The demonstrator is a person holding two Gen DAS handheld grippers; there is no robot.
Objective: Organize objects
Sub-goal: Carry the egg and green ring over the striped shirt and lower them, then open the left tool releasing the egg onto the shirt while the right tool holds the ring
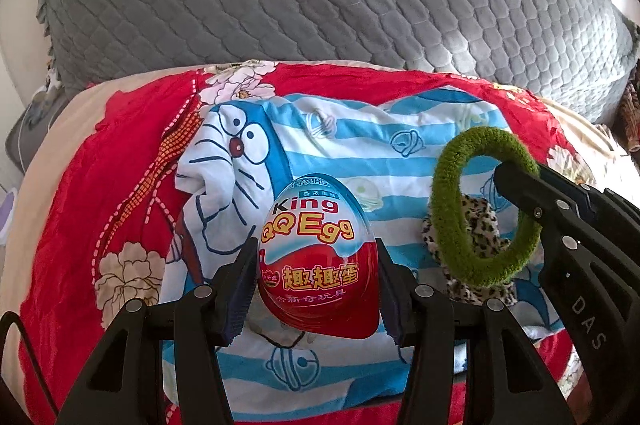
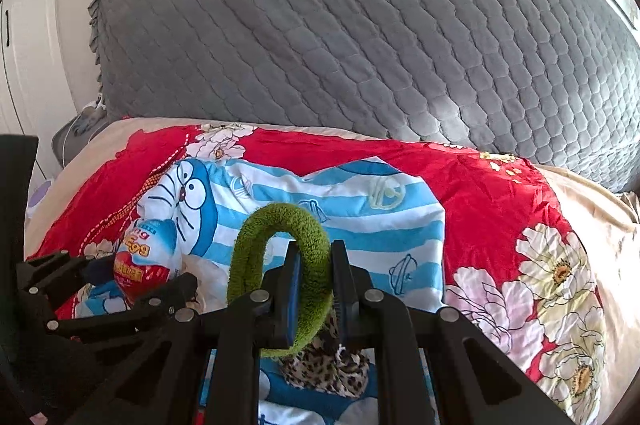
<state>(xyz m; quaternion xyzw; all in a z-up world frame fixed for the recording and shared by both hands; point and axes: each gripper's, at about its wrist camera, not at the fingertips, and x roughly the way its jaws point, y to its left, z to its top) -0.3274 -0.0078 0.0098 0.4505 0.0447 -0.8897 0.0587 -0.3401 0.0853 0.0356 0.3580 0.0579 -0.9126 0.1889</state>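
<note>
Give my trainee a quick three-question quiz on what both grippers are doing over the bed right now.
1. True or false: the left gripper grips the red-and-white plastic toy egg.
2. What does the right gripper pinch? A) leopard-print fabric scrunchie B) fuzzy green hair loop C) striped cloth
3. Name the item lying on the blue-and-white striped cartoon cloth beneath the loop.

Key: 1 true. 2 B, the fuzzy green hair loop. 3 the leopard-print fabric scrunchie.

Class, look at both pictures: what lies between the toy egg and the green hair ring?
In the left wrist view, only blue-striped cartoon cloth lies between the egg and the green ring; a leopard-print scrunchie sits behind the ring.
</note>
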